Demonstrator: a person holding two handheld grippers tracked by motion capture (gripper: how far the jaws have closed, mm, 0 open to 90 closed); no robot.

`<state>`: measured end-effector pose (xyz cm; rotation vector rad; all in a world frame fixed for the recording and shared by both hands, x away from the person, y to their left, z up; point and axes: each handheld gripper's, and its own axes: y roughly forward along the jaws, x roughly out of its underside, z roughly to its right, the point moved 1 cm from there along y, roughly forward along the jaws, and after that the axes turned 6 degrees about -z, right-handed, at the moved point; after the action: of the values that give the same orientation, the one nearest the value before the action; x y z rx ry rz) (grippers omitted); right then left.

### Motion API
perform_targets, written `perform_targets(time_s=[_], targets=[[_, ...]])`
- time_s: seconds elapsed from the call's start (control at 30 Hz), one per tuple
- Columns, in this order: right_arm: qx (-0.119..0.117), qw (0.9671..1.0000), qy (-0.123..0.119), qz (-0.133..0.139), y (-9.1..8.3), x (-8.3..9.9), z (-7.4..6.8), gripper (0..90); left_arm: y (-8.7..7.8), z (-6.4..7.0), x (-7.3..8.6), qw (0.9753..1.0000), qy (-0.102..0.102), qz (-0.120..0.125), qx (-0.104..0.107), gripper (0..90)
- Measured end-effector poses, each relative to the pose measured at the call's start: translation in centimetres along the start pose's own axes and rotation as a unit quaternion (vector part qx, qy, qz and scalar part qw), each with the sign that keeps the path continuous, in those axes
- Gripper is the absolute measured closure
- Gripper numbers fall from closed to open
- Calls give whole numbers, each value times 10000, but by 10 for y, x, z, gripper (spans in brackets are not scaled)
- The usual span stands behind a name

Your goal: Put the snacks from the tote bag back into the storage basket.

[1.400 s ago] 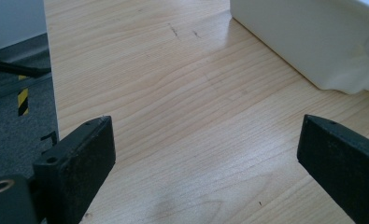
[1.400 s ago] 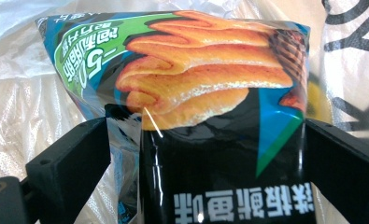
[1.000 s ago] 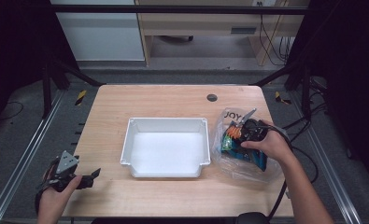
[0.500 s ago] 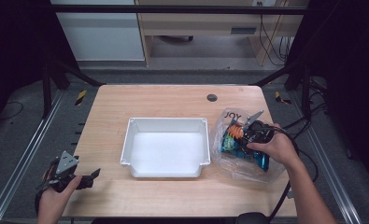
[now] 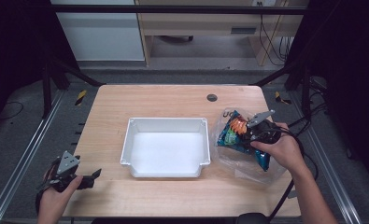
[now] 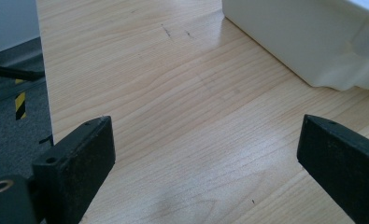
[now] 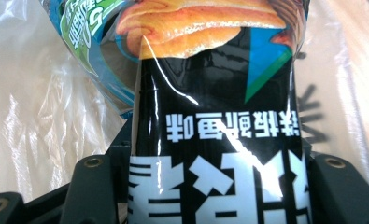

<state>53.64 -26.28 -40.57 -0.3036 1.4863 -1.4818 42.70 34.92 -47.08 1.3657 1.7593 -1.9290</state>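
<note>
My right gripper point(image 5: 250, 134) is at the table's right side, inside a clear plastic bag point(image 5: 247, 164). It is shut on a black snack packet point(image 7: 219, 93) with orange chips printed on it; the jaws press it from both sides in the right gripper view. The same packet point(image 5: 235, 134) lies partly inside the bag in the high view. A second, blue-green packet point(image 7: 86, 28) lies behind it. My left gripper point(image 5: 89, 178) rests open at the near left corner of the table, and nothing lies between its jaws point(image 6: 205, 154) except bare wood.
A white rectangular tray point(image 5: 166, 121) stands empty in the middle of the wooden table point(image 5: 163, 100). Its corner point(image 6: 313, 51) shows ahead of the left gripper. A dark round grommet point(image 5: 212, 97) sits near the far edge. Metal frame rails run along both sides.
The right hand and its gripper have shifted slightly to the right with the snack packet. The left gripper has stayed where it was.
</note>
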Motion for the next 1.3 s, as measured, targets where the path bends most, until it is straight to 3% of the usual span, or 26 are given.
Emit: perform_targets(time_s=[0.4, 0.67, 0.93, 1.3], targets=[[248, 9973, 290, 625, -21, 1, 0, 419, 5, 1, -6, 10000, 47, 61, 54, 38], [424, 9947, 421, 831, -30, -4, -2, 422, 8, 2, -10, 9998, 87, 111, 130, 38], [477, 9920, 485, 1064, -41, -13, -5, 425, 10, 2, -11, 9998, 121, 122, 140, 38], [439, 9907, 366, 1233, -46, -30, -13, 426, 11, 4, -12, 9997, 192, 113, 142, 37]])
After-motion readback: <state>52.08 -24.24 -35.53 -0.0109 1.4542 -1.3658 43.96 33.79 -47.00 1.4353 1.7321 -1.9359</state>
